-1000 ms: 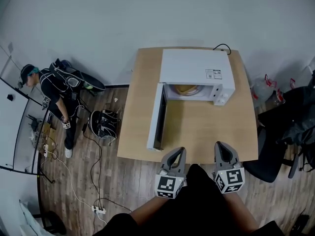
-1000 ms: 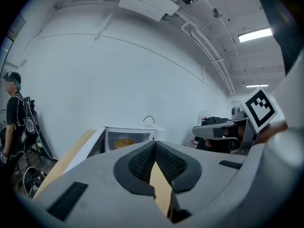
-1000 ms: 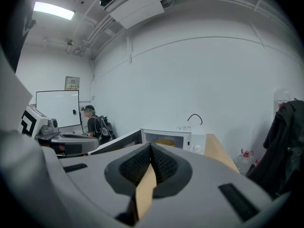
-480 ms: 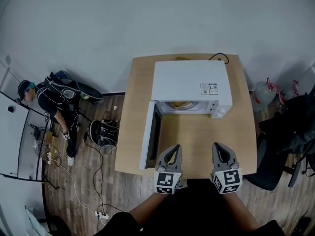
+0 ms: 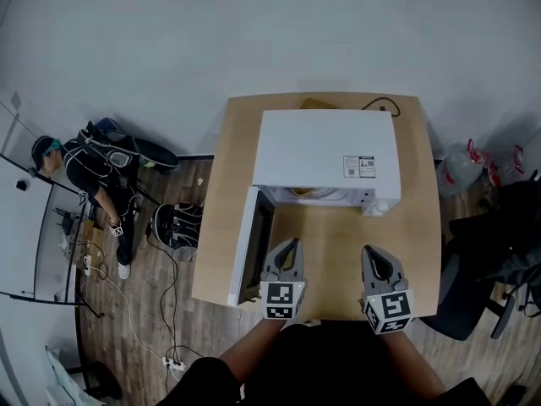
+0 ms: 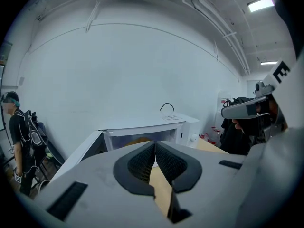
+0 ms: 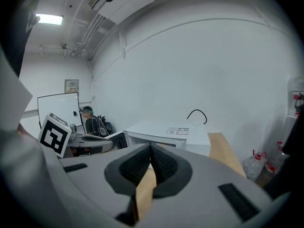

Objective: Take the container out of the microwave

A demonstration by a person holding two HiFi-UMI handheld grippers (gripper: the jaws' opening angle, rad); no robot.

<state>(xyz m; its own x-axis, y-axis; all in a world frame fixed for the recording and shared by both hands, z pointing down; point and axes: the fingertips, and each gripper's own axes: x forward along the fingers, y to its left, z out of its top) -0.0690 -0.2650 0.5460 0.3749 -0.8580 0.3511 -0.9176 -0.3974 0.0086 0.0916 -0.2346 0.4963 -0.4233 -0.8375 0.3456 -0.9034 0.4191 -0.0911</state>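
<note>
A white microwave point(image 5: 325, 152) stands on the wooden table point(image 5: 423, 227), its door point(image 5: 247, 245) swung open to the left. Inside the cavity only a pale tan sliver of the container point(image 5: 314, 194) shows; it is also a tan patch point(image 6: 138, 139) in the left gripper view. My left gripper point(image 5: 289, 244) is shut and empty, over the table just right of the open door and short of the cavity. My right gripper point(image 5: 370, 250) is level with it on the right, shut and empty. Both point at the microwave point(image 7: 164, 131).
A person point(image 5: 74, 161) is at the far left beside bags point(image 5: 176, 224) and floor cables. A black chair point(image 5: 473, 286) and plastic bags point(image 5: 463, 161) are to the table's right. A black cord point(image 5: 380, 104) lies behind the microwave.
Both grippers have come forward from the table's near edge to over the table, closer to the microwave's open front. Less of the container shows under the microwave's top.
</note>
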